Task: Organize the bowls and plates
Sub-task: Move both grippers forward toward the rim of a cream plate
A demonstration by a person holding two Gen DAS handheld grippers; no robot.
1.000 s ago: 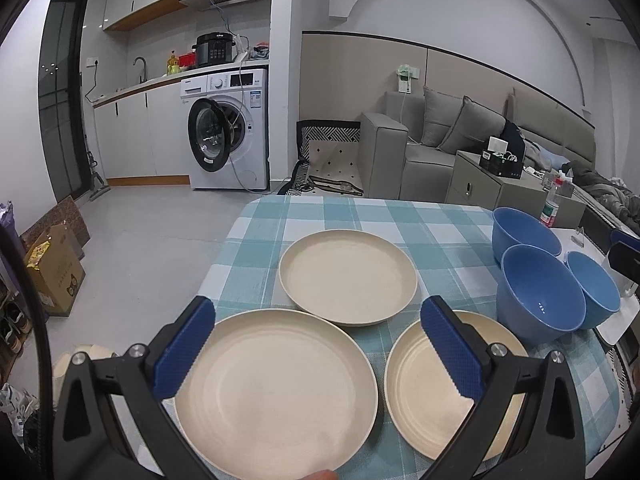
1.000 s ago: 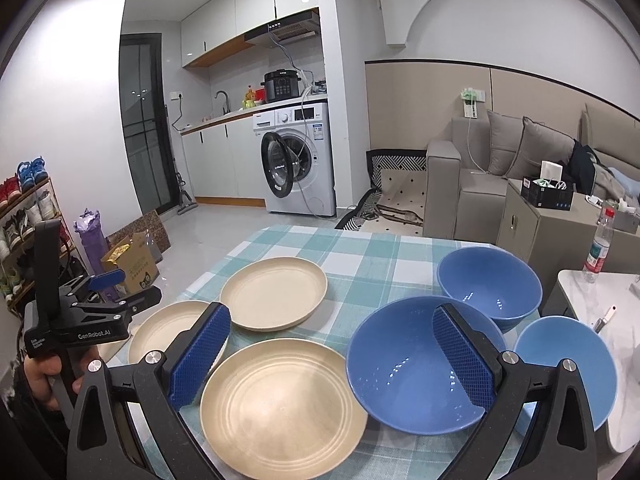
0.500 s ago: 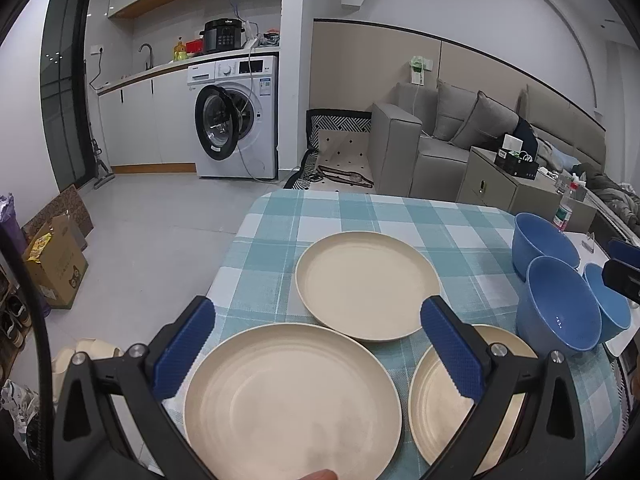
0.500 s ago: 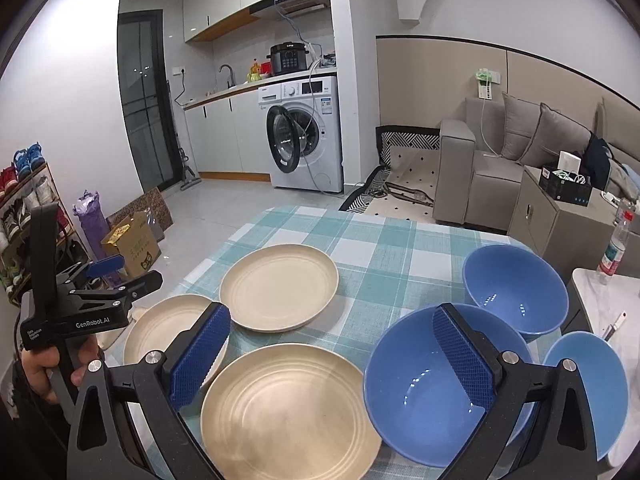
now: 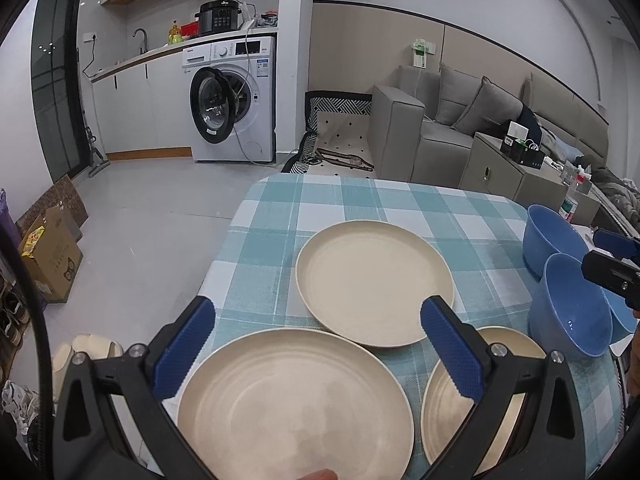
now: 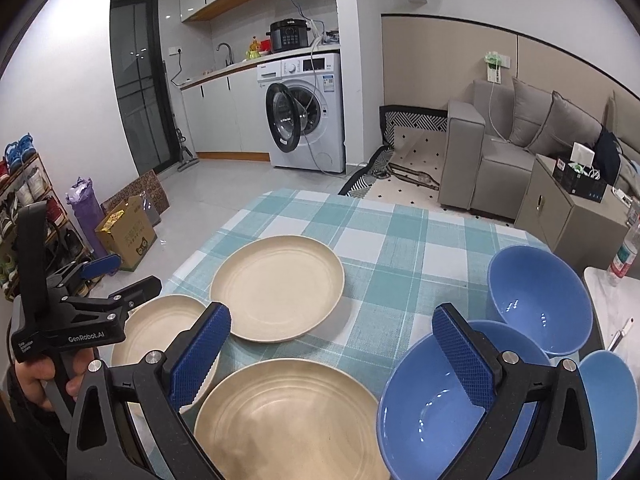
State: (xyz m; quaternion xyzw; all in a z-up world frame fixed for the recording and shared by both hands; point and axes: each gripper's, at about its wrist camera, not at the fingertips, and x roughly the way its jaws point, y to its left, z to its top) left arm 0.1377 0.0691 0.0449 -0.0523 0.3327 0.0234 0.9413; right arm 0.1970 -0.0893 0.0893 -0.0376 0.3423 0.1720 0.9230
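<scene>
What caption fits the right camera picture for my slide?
Open right gripper poised over three beige plates and three blue bowls on a checked tablecloth.

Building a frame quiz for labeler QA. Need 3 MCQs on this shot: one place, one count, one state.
1. Where do the bowls sit relative to the plates, from the person's side?
A. to the right
B. to the left
C. stacked on the plates

2. How many blue bowls are on the table?
A. one
B. three
C. five

3. What state is the right gripper in?
A. shut on a bowl
B. shut on a plate
C. open, holding nothing

Answers:
1. A: in the right wrist view the near bowl, far bowl and third bowl lie right of the far plate, near plate and left plate.
2. B: three blue bowls show on the table.
3. C: the right gripper has its jaws wide apart with nothing between them; the left gripper is open too.
</scene>
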